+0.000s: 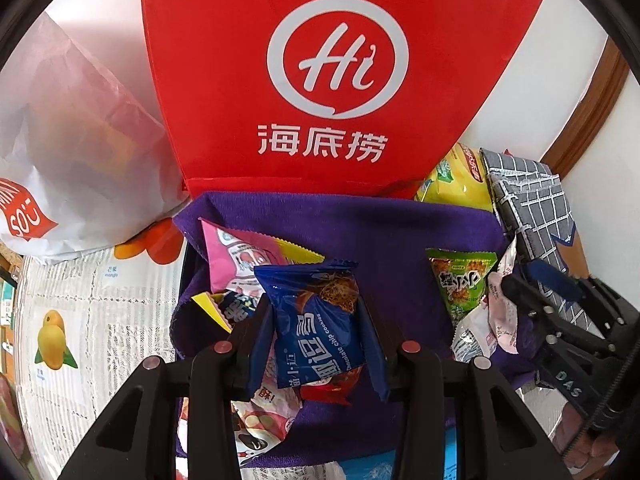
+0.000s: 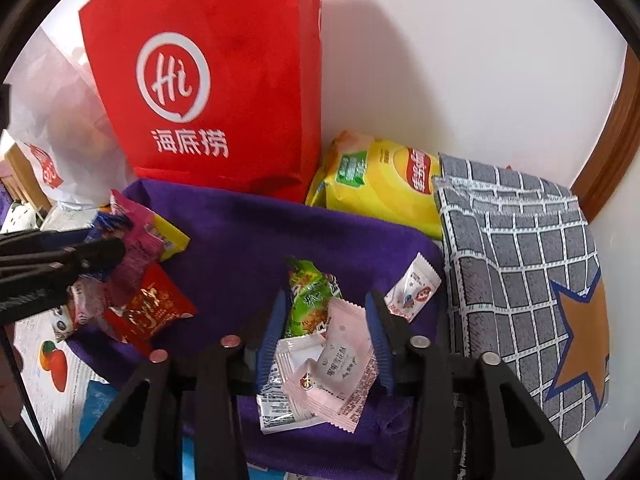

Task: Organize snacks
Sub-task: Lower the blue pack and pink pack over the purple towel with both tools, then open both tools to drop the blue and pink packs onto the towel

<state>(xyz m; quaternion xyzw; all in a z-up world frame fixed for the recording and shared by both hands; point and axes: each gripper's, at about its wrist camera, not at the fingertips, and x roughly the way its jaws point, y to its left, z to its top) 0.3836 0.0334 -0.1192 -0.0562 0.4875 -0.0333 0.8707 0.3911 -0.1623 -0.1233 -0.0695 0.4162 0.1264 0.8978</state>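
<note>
Several snack packets lie on a purple cloth (image 1: 392, 232) (image 2: 248, 232). My left gripper (image 1: 316, 332) is shut on a blue chocolate chip cookie packet (image 1: 316, 320), above a red packet (image 1: 328, 392) and a pink packet (image 1: 240, 256). My right gripper (image 2: 326, 344) has its blue fingers on both sides of a pale pink packet (image 2: 340, 364), over a white packet (image 2: 280, 400) and a green packet (image 2: 310, 304). The right gripper also shows at the right of the left wrist view (image 1: 520, 300). The left gripper shows at the left of the right wrist view (image 2: 92, 256).
A red paper bag (image 1: 336, 80) (image 2: 224, 80) stands against the white wall behind the cloth. A white plastic bag (image 1: 72, 140) is to its left. A yellow chip bag (image 2: 380, 184) and a grey checked cloth (image 2: 520, 264) lie at the right.
</note>
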